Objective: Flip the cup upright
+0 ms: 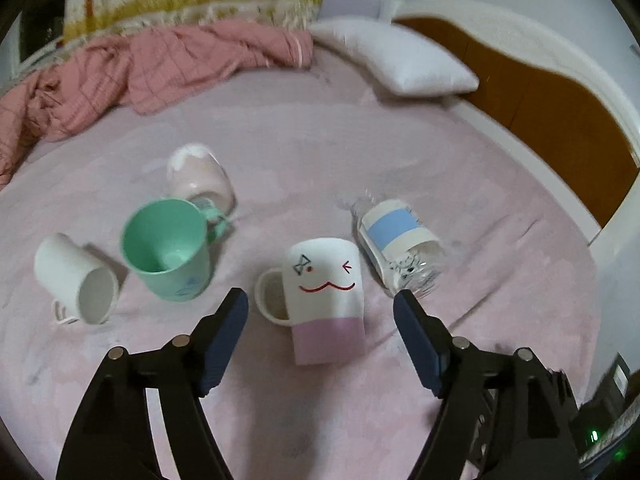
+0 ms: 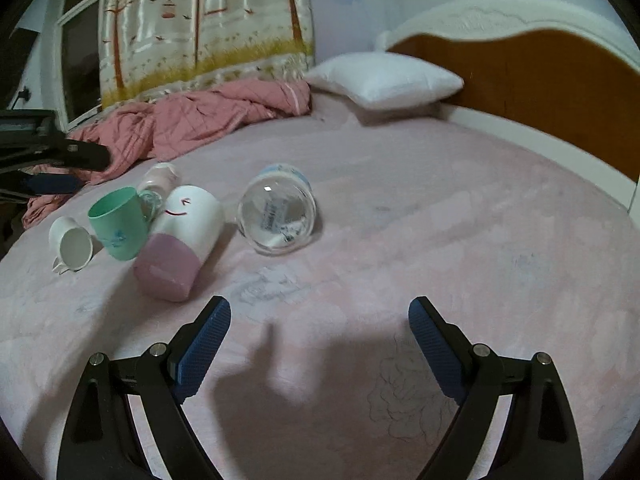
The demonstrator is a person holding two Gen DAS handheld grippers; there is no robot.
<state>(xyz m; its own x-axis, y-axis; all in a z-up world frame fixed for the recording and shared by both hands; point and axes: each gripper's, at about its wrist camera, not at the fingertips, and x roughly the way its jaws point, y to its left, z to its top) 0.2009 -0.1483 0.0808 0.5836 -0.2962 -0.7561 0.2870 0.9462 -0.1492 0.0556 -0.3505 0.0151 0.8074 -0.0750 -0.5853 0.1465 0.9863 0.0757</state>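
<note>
I held the left hand-held gripper spread wide and empty over the pink bed, its dark ribbed pads flanking the smiley-face mug without touching it. That mug, the nearest cup to that gripper and, I judged, the one to turn up, lay on its side just ahead of the fingertips, handle to the left, its lilac band toward me and its mouth apparently toward me too, though I could not be sure. The right hand-held gripper hung equally spread and empty above bare bedding, well apart from the cups.

To do this well, I reckoned I needed to close the pads across the white barrel above the lilac band, clear of the handle, squeeze firmly because the glaze looked smooth and slippery, then rotate and set it down slowly; the soft plush cover would give under the base and could let it topple.

Beside it, a green plastic cup already stood upright, matte and tapered. A white mug lay tipped with its mouth toward the camera, a pale pink cup lay behind the green one, and a clear cup with a blue-and-white label lay on its side to the right. A rumpled quilted pink blanket and a white pillow sat near the wooden headboard.
</note>
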